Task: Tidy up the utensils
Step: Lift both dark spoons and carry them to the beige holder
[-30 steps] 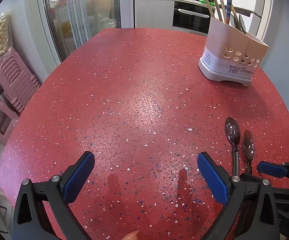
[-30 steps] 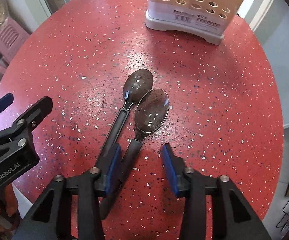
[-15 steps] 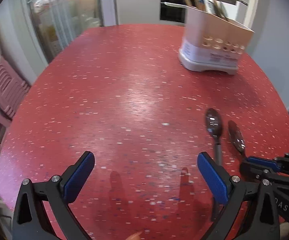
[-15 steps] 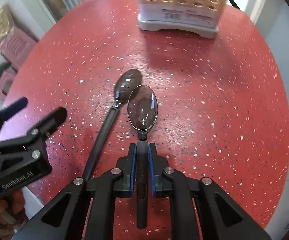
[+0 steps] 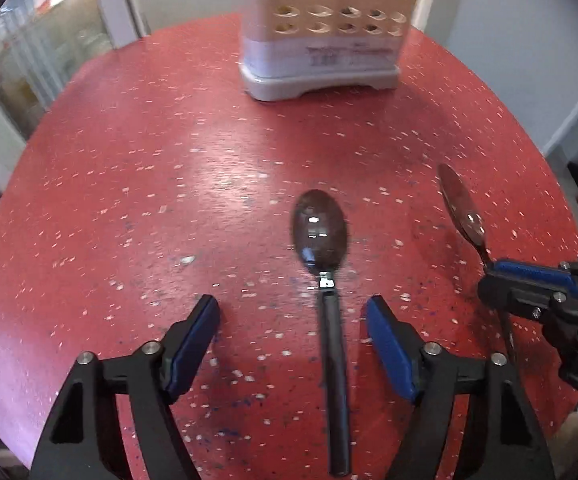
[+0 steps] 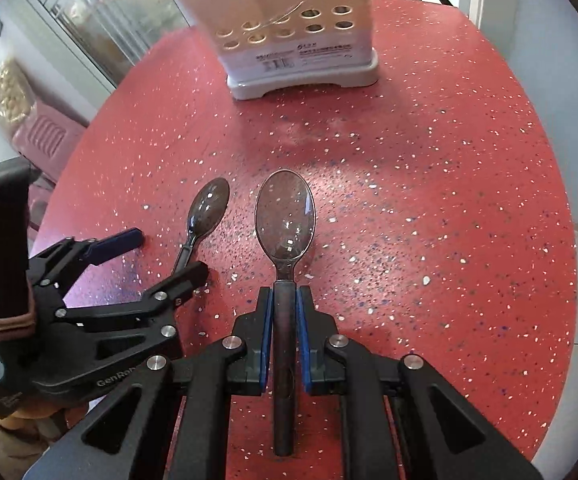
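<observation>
Two dark spoons are on the red speckled table [image 5: 137, 184]. One spoon [image 5: 323, 240] lies flat, its black handle running between the jaws of my left gripper [image 5: 293, 344]; those jaws stand wide and are closing, and the pads do not touch the handle. The same spoon [image 6: 207, 210] and left gripper [image 6: 165, 254] show at the left of the right wrist view. My right gripper [image 6: 285, 332] is shut on the handle of the second spoon [image 6: 285, 220], bowl pointing forward. In the left wrist view that spoon [image 5: 459, 208] sticks out of the right gripper [image 5: 529, 276].
A white utensil holder [image 6: 289, 44] with round holes stands at the table's far side, holding wooden utensils; it also shows as the holder [image 5: 325, 44] in the left wrist view. Pink plastic stools [image 6: 45, 136] stand beyond the table's left edge. Glass doors lie behind.
My right gripper shut on the second spoon's handle and carried it away from the other. My left gripper swung right and now straddles the remaining spoon's handle, jaws slightly narrower.
</observation>
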Tool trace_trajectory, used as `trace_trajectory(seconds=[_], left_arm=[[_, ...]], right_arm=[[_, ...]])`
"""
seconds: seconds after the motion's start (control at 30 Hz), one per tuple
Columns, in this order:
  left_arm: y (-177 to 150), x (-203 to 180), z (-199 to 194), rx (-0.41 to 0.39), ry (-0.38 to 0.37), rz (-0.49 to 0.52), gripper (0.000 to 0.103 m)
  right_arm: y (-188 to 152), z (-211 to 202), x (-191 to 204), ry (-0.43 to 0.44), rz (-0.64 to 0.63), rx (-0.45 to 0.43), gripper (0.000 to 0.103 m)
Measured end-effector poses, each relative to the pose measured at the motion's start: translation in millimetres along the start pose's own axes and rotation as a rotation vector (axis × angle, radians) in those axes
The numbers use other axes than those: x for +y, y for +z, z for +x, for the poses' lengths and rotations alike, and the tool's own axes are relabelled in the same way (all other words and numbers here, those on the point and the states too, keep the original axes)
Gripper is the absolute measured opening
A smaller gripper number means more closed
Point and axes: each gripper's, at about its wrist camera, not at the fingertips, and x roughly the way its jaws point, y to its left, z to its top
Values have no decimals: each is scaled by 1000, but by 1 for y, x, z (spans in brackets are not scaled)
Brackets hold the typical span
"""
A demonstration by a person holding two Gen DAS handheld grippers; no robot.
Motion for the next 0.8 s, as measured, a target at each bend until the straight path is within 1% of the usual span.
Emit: trace_trajectory(seconds=[0.1,0.2,0.3,0.37,0.5,0.6,0.8], left_arm=[[7,-2,0,22,-8,17,93],[13,-2,1,42,-18,37,88],[17,-7,1,58,-29,58,79],[23,-13,1,68,-34,75,70],[24,-24,1,84,-42,97,61],[25,-33,1,90,-39,98,59],[28,-44,1,101,-28,103,58]], right_arm=[[-2,-10,-5,20,7,-5,12],[0,-10,-4,33,9,-9,12],[0,-18,-9,45,7,-15,12],[-1,-22,-12,54,8,-19,12],[-3,-26,-15,65,13,-25,12],[-4,-31,-17,71,18,-30,12],[-4,-33,-21,81,31,-37,12]])
